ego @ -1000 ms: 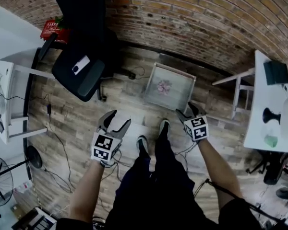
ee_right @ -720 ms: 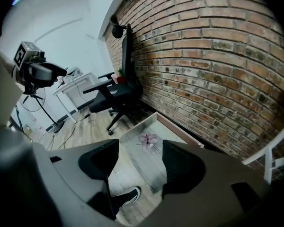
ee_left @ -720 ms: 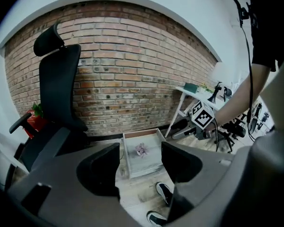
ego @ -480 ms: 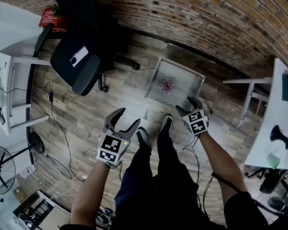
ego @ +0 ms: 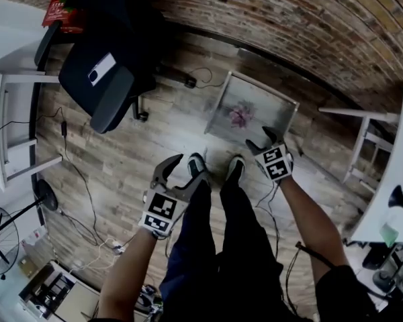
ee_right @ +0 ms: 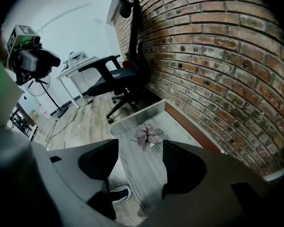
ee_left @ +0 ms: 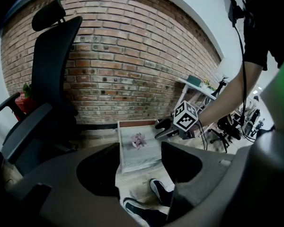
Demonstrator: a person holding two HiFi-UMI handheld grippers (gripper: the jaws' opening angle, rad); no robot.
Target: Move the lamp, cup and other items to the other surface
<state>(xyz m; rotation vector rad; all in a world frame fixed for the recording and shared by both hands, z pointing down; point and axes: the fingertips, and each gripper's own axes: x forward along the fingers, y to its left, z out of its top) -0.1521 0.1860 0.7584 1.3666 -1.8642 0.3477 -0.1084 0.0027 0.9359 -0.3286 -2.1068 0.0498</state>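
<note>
A black lamp [ego: 401, 200] and a green cup [ego: 388, 233] stand on a white table [ego: 389, 173] at the far right of the head view. A small pink-leaved plant [ego: 238, 116] sits on a low grey table [ego: 262, 102] by the brick wall. My left gripper [ego: 185, 168] hangs open and empty over the floor near my shoes. My right gripper [ego: 262, 141] is open and empty at the low table's near edge. Both gripper views look along open jaws toward the plant [ee_left: 138, 140] [ee_right: 148, 135], which is well beyond them.
A black office chair [ego: 97, 79] stands at the upper left beside a white desk [ego: 13, 66]. A floor fan [ego: 0, 240] and cables lie at the lower left. The person's legs and shoes [ego: 215, 170] are between the grippers. A brick wall [ego: 289, 19] backs the low table.
Both grippers have sunk toward the floor. The view has swung left, so the white table with the lamp has slid to the right edge. The jaws stay as wide as before.
</note>
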